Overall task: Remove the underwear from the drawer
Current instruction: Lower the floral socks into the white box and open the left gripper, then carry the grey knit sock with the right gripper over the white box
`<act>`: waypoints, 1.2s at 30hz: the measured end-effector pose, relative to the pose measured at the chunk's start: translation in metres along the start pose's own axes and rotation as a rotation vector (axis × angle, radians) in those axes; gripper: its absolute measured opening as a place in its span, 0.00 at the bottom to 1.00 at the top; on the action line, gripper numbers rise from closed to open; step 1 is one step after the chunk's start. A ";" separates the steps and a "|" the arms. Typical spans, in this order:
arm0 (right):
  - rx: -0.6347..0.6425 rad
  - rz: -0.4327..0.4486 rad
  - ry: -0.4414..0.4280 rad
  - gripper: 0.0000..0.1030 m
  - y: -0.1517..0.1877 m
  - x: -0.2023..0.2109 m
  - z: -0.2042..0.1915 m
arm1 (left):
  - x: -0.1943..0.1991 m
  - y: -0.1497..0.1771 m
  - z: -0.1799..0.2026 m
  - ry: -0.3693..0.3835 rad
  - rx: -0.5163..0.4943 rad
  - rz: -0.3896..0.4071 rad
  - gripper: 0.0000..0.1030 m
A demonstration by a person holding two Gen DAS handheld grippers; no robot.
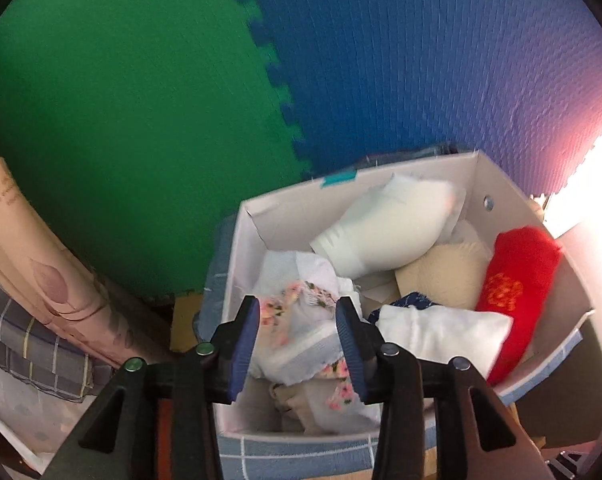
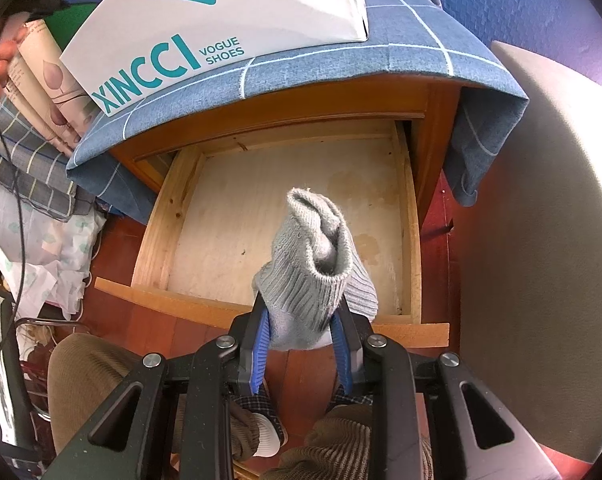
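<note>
In the left wrist view my left gripper (image 1: 297, 306) hangs over an open white shoe box (image 1: 301, 212) full of folded garments. A white piece of underwear with pink floral trim (image 1: 289, 336) lies in the box between the fingers, and the blue pads stand apart from it. In the right wrist view my right gripper (image 2: 301, 320) is shut on a grey knitted garment (image 2: 317, 256), which sticks up above the pulled-out wooden drawer (image 2: 261, 208). The drawer's bare bottom shows nothing else in it.
The box also holds a red roll (image 1: 513, 284), a cream-white roll (image 1: 385, 232) and a white folded piece (image 1: 441, 332). The box (image 2: 221, 20) stands on the blue checked cloth (image 2: 381, 40) over the cabinet. Bedding (image 2: 41, 160) is piled left; a person's knees (image 2: 85, 372) are below.
</note>
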State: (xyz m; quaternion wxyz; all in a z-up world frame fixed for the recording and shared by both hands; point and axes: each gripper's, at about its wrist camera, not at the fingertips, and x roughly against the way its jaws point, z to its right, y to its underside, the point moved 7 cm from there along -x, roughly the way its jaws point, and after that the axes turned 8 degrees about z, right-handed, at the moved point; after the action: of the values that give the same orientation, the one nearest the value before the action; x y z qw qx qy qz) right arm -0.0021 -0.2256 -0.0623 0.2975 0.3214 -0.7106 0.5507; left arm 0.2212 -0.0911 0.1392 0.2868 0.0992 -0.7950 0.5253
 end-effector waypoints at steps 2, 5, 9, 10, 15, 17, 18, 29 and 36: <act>0.004 0.001 0.001 0.26 0.000 0.000 0.000 | 0.020 -0.003 -0.005 -0.024 -0.015 0.046 0.40; 0.005 0.007 -0.003 0.26 0.000 0.001 -0.001 | 0.055 -0.002 -0.015 -0.056 -0.023 0.124 0.61; 0.010 0.037 -0.010 0.25 -0.003 0.007 -0.002 | 0.094 0.018 -0.030 -0.067 0.000 0.172 0.64; 0.017 0.043 -0.007 0.25 -0.004 0.008 -0.004 | 0.099 0.026 -0.034 -0.063 0.014 0.162 0.64; 0.085 0.058 0.005 0.25 -0.009 0.016 -0.016 | 0.108 0.082 -0.041 -0.024 0.096 0.070 0.64; 0.101 0.062 0.001 0.25 -0.012 0.023 -0.022 | 0.106 0.107 -0.043 -0.009 0.125 0.023 0.65; 0.105 0.068 -0.003 0.25 -0.015 0.028 -0.024 | 0.104 0.123 -0.043 -0.003 0.141 -0.003 0.65; 0.164 0.224 -0.020 0.25 -0.096 0.118 -0.057 | 0.098 0.208 -0.036 0.017 0.218 -0.122 0.65; 0.209 0.320 -0.026 0.25 -0.177 0.150 -0.089 | 0.104 0.222 -0.042 -0.042 0.208 -0.115 0.65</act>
State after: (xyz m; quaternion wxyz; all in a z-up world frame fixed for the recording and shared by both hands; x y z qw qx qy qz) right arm 0.0504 -0.1910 0.1778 0.1620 0.2402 -0.6954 0.6576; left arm 0.0493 0.0568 0.0368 0.2879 0.1848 -0.7349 0.5855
